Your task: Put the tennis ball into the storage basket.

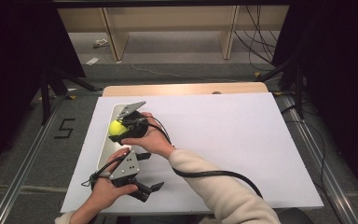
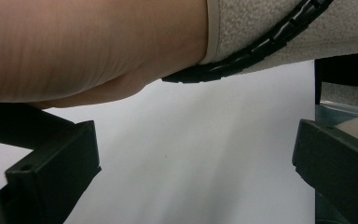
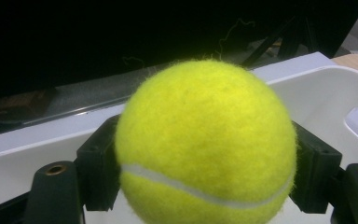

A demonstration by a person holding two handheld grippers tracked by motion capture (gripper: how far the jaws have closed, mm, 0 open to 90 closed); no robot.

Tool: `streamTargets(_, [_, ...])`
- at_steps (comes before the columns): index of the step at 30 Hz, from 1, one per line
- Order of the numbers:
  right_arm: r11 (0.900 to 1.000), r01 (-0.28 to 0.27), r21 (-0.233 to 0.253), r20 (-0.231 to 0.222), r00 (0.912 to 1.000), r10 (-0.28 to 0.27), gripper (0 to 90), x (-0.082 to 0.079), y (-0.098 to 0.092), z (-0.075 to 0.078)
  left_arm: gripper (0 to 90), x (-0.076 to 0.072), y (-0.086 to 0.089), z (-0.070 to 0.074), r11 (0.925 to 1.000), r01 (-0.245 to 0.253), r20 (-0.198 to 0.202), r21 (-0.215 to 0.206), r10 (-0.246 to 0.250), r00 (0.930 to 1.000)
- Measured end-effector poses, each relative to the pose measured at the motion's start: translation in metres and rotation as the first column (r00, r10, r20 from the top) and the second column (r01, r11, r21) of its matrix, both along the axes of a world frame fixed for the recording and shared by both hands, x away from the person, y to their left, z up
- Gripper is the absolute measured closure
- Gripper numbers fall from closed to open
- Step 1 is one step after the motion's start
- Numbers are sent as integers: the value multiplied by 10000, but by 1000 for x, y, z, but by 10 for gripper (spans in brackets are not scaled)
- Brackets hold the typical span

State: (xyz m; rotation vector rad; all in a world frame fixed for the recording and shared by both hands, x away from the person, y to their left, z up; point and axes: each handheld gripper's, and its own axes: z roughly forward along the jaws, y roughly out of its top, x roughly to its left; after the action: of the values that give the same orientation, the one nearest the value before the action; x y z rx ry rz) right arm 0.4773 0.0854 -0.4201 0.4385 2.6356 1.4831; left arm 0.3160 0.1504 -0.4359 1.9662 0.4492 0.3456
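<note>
Right gripper (image 1: 121,132) fingers pinching ball (image 3: 205,144) over tray (image 3: 317,88), prob. for drop-in. Left gripper (image 1: 145,190) fingers spread, idle above table (image 1: 223,140).

A light wooden table (image 1: 186,88) carries a large white rectangular sheet (image 1: 223,140) that covers nearly all of it; only a strip of bare wood shows along the sheet's far edge. Directly on the sheet lies a long white plastic tray (image 1: 103,151), close to the sheet's left edge, running lengthwise from the far side toward the near side.
</note>
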Motion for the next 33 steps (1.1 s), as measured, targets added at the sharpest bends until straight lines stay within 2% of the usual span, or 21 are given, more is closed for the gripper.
streamTargets(33, [9989, -75, -462, -312, 9995, 60, 261, 2, 5, -10, 0, 0, 0, 0, 10000, 35, 33, 40, -35, 10000])
